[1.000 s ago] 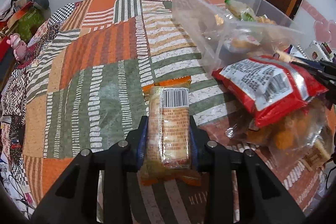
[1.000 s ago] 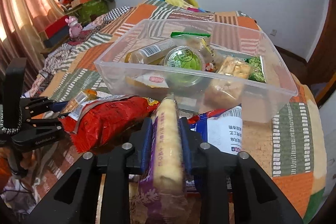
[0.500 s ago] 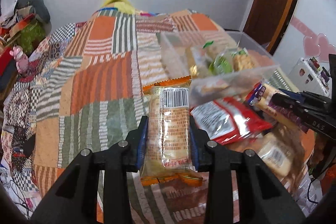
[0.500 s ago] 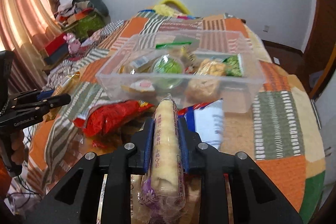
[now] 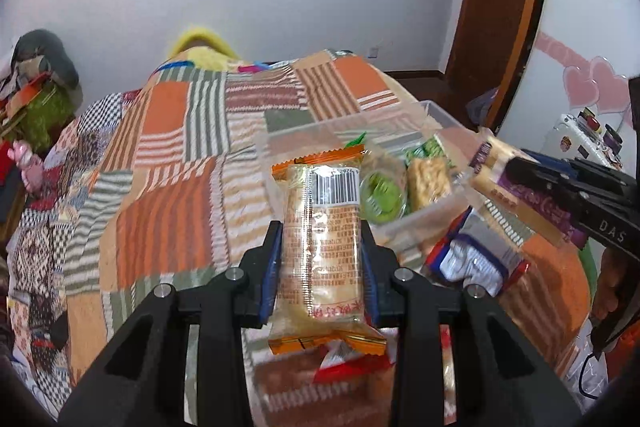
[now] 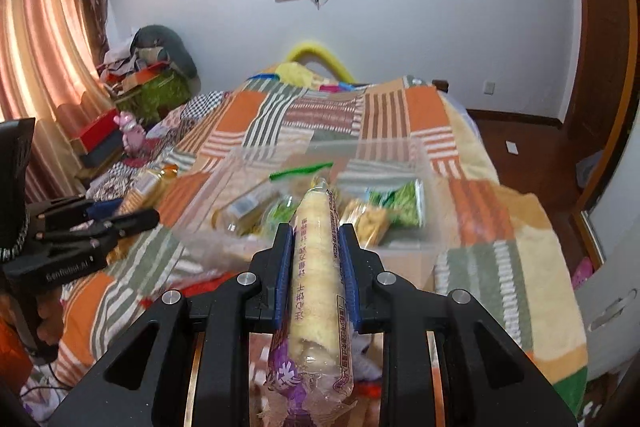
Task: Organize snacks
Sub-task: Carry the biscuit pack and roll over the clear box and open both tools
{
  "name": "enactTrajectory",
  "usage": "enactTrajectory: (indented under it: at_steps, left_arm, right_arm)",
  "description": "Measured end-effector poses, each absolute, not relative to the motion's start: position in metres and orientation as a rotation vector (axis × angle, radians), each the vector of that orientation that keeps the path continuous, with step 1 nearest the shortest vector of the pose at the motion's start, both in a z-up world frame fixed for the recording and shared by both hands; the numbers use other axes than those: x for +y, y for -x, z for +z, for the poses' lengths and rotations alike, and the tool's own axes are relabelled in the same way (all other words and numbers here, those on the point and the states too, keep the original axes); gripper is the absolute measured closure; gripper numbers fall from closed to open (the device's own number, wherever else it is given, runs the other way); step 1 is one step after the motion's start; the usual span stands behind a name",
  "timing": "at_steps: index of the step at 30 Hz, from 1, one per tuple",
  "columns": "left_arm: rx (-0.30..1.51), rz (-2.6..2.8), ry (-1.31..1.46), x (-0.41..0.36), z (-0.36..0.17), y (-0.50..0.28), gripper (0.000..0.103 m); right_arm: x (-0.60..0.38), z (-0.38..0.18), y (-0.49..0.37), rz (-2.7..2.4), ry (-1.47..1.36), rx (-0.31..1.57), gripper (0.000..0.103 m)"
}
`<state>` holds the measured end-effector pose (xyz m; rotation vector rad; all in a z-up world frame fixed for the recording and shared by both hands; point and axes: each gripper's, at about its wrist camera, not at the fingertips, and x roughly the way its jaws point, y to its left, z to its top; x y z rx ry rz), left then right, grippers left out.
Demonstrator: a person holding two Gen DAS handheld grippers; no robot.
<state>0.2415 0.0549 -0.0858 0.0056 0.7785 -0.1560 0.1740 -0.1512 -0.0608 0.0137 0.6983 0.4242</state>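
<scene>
My left gripper [image 5: 322,241] is shut on an orange-edged clear snack pack [image 5: 324,247] with a barcode, held in the air above the quilt. My right gripper [image 6: 316,247] is shut on a long cream roll in a purple-printed wrapper [image 6: 316,275], also lifted. The clear plastic bin [image 5: 436,205] holding several snacks lies ahead and below both; it also shows in the right wrist view [image 6: 408,251]. The right gripper with its roll shows at the right of the left wrist view [image 5: 516,183]. The left gripper shows at the left of the right wrist view [image 6: 132,217].
Loose snack bags, one blue and white [image 5: 476,263] and one red [image 5: 352,367], lie on the patchwork quilt [image 5: 168,203] near the bin. Cluttered boxes and a pink toy [image 6: 130,133] stand beside the bed at the left. A door [image 5: 504,7] is at the right.
Both grippers have risen well above the bed with their snacks still held. The bin and loose bags now look smaller and lower in both views.
</scene>
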Motion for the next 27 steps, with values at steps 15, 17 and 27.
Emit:
enactTrajectory:
  at_steps: [15, 17, 27]
  left_arm:
    - [0.809, -0.17, -0.022, 0.026, -0.107, -0.314, 0.068]
    - [0.837, -0.175, -0.01, 0.026, -0.113, -0.323, 0.068]
    - [0.904, -0.198, 0.042, 0.031, -0.125, -0.332, 0.044]
  right_arm:
    - [-0.171, -0.063, -0.236, 0.32, -0.051, 0.691, 0.092]
    - [-0.17, -0.07, -0.239, 0.309, -0.031, 0.718, 0.092]
    - [-0.176, -0.072, -0.224, 0.381, -0.032, 0.758, 0.069]
